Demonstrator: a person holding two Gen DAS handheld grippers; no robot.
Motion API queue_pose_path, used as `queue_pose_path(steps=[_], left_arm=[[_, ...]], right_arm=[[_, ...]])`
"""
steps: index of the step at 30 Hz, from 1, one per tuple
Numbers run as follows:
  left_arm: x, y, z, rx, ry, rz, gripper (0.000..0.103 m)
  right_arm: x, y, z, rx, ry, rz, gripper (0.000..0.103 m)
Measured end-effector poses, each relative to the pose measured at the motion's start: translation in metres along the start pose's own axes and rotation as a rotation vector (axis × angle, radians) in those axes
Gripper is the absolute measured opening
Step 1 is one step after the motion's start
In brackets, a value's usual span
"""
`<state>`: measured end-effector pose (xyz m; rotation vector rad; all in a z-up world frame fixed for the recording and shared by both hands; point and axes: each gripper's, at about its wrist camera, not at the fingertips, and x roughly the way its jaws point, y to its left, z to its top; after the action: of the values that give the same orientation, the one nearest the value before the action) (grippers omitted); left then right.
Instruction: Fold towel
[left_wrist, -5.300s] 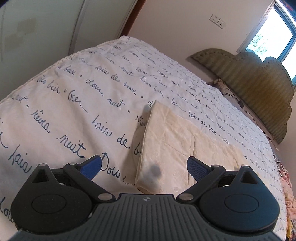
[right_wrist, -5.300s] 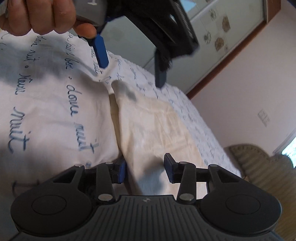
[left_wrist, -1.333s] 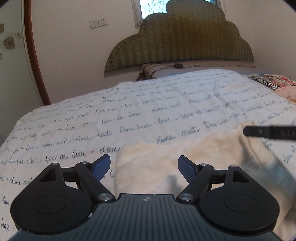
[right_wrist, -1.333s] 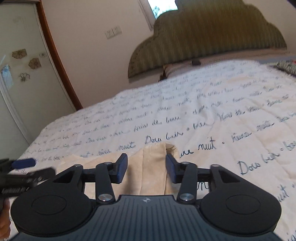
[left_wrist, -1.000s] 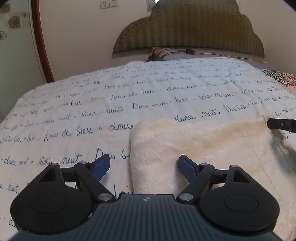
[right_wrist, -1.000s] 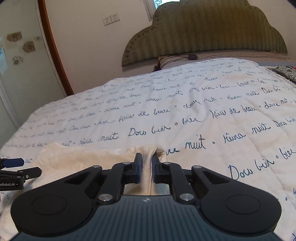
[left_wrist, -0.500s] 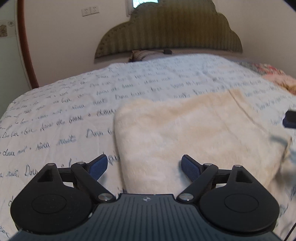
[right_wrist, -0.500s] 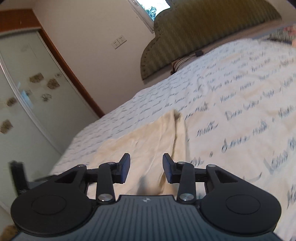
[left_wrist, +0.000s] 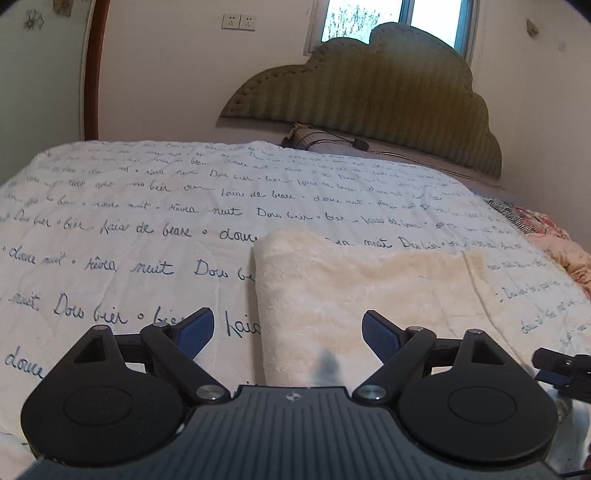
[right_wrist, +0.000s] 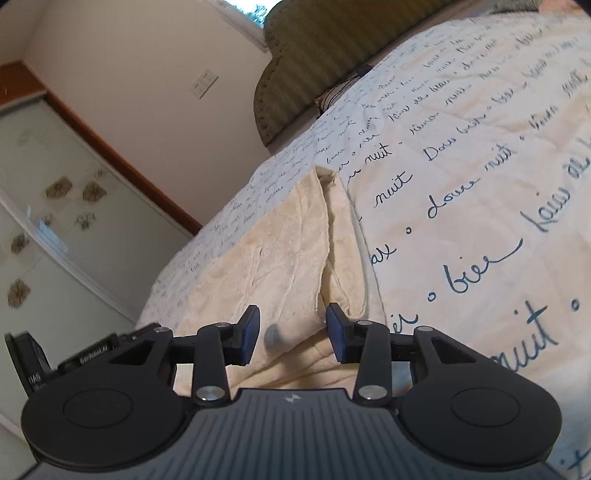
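A cream towel (left_wrist: 354, 291) lies folded flat on the bed, its folded edge running along the left. My left gripper (left_wrist: 287, 332) hovers open over the towel's near left edge, nothing between its blue pads. In the right wrist view the same towel (right_wrist: 280, 254) shows stacked layers along its right side. My right gripper (right_wrist: 291, 332) is open just above the towel's near right end, holding nothing. The tip of the right gripper (left_wrist: 561, 365) shows at the lower right of the left wrist view.
The bed is covered by a white quilt (left_wrist: 147, 206) with blue script. A padded olive headboard (left_wrist: 376, 92) and a pillow (left_wrist: 317, 136) stand at the far end. Patterned fabric (left_wrist: 543, 236) lies at the bed's right side. A glass wardrobe door (right_wrist: 48, 221) is on the left.
The right gripper was shut on the towel's far corner a second ago, then opened and let it go. Both grippers have drawn back toward the towel's near edge.
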<state>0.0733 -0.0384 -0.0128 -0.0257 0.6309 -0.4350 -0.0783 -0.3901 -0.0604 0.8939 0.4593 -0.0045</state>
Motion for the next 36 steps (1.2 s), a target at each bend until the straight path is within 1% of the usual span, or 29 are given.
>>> queue_pose_path(steps=[1, 2, 3, 4, 5, 9, 11, 13, 14, 15, 16, 17, 19, 20, 21, 23, 25, 26, 28, 30, 31, 32, 33, 34, 36], left_arm=[[0.001, -0.001, 0.0, 0.0, 0.01, -0.006, 0.089], [0.002, -0.003, -0.001, 0.003, 0.018, -0.011, 0.089], [0.001, -0.006, -0.003, 0.012, 0.021, -0.019, 0.089], [0.0, -0.009, -0.005, 0.03, 0.024, -0.025, 0.089], [-0.001, -0.014, -0.007, 0.056, 0.025, -0.027, 0.089], [-0.009, -0.028, -0.013, 0.157, -0.009, -0.015, 0.089], [-0.012, -0.033, -0.016, 0.201, -0.023, -0.023, 0.09], [-0.005, -0.04, -0.022, 0.262, 0.006, -0.022, 0.093], [0.004, -0.044, -0.027, 0.295, 0.046, -0.013, 0.093], [0.012, -0.045, -0.035, 0.32, 0.085, -0.005, 0.091], [0.015, -0.044, -0.039, 0.322, 0.092, -0.003, 0.091], [0.014, -0.04, -0.041, 0.307, 0.083, -0.008, 0.092], [0.011, -0.034, -0.035, 0.289, 0.085, -0.028, 0.092], [0.009, -0.031, -0.031, 0.285, 0.074, -0.026, 0.092], [0.008, -0.029, -0.025, 0.281, 0.052, -0.014, 0.092], [0.008, -0.026, -0.012, 0.276, 0.017, 0.002, 0.092], [0.013, -0.026, 0.003, 0.265, 0.0, 0.013, 0.092], [0.018, -0.027, 0.013, 0.256, -0.019, 0.018, 0.093], [0.03, -0.029, 0.028, 0.239, -0.038, 0.048, 0.093], [0.051, -0.031, 0.045, 0.219, -0.01, 0.081, 0.092], [0.062, -0.031, 0.052, 0.206, 0.012, 0.081, 0.092], [0.074, -0.03, 0.057, 0.194, 0.039, 0.081, 0.092], [0.088, -0.029, 0.061, 0.183, 0.072, 0.088, 0.09], [0.1, -0.027, 0.062, 0.177, 0.097, 0.104, 0.09], [0.123, -0.022, 0.06, 0.168, 0.144, 0.142, 0.092]], right_arm=[[0.002, -0.004, 0.0, 0.028, -0.008, 0.014, 0.038], [0.003, -0.005, 0.0, 0.041, -0.015, 0.021, 0.029], [0.003, -0.004, -0.001, 0.025, -0.027, 0.011, 0.017], [0.002, 0.002, -0.003, -0.022, -0.04, -0.024, 0.012], [-0.001, 0.008, -0.005, -0.063, -0.053, -0.046, 0.01], [-0.018, 0.026, -0.003, -0.144, -0.112, -0.066, 0.009], [-0.022, 0.033, -0.001, -0.199, -0.104, -0.092, 0.009], [-0.01, 0.033, -0.004, -0.267, -0.048, -0.166, 0.009], [-0.003, 0.031, -0.007, -0.278, -0.025, -0.198, 0.01], [0.001, 0.028, -0.009, -0.271, -0.017, -0.208, 0.01], [0.001, 0.025, -0.01, -0.255, -0.013, -0.202, 0.01], [0.0, 0.024, -0.009, -0.251, -0.004, -0.192, 0.01], [-0.005, 0.026, -0.003, -0.261, -0.014, -0.198, 0.012], [-0.007, 0.032, 0.001, -0.289, -0.032, -0.216, 0.012], [-0.009, 0.04, 0.008, -0.34, -0.058, -0.246, 0.012], [-0.004, 0.062, 0.021, -0.512, -0.097, -0.318, 0.012], [0.015, 0.085, 0.032, -0.693, -0.095, -0.366, 0.012], [0.027, 0.095, 0.036, -0.772, -0.079, -0.37, 0.012], [0.057, 0.112, 0.044, -0.87, -0.036, -0.348, 0.012], [0.086, 0.121, 0.051, -0.887, 0.003, -0.3, 0.012], [0.103, 0.123, 0.055, -0.882, 0.032, -0.266, 0.012], [0.118, 0.124, 0.056, -0.871, 0.055, -0.254, 0.012], [0.131, 0.123, 0.057, -0.867, 0.078, -0.256, 0.012], [0.144, 0.119, 0.057, -0.866, 0.103, -0.277, 0.012], [0.162, 0.101, 0.057, -0.848, 0.128, -0.355, 0.012]])
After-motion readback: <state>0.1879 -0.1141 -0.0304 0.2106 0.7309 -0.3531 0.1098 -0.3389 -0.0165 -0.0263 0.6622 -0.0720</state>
